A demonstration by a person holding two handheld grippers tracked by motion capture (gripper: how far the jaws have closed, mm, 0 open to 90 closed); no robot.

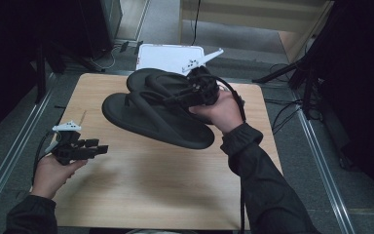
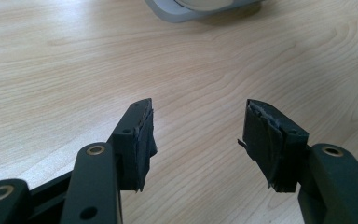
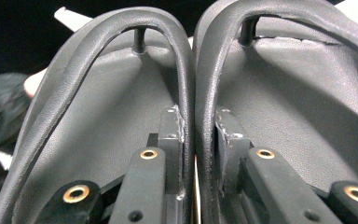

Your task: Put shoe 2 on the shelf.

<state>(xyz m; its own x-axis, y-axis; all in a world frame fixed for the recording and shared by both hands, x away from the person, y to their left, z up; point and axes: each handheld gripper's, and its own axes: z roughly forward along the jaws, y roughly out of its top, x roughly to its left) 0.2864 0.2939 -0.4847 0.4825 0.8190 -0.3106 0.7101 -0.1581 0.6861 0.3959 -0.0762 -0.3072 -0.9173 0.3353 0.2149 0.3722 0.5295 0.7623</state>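
Two black flip-flops are side by side over the far half of the wooden table point(image 1: 151, 190), the nearer one point(image 1: 156, 122) in front of the farther one point(image 1: 143, 78). My right gripper point(image 1: 187, 95) comes in from the right and is shut on their straps. In the right gripper view its jaws point(image 3: 198, 123) pinch the left sandal's strap point(image 3: 182, 70) and the right sandal's strap point(image 3: 206, 70) together. My left gripper point(image 1: 100, 148) is at the table's left side, apart from the sandals. Its jaws point(image 2: 198, 126) stand open above bare wood with nothing between them.
A white tray-like object point(image 1: 168, 56) sits just past the table's far edge; a pale grey rim point(image 2: 191, 10) shows at the top of the left gripper view. Dark stands and cables flank the table on both sides. The near half of the tabletop is bare wood.
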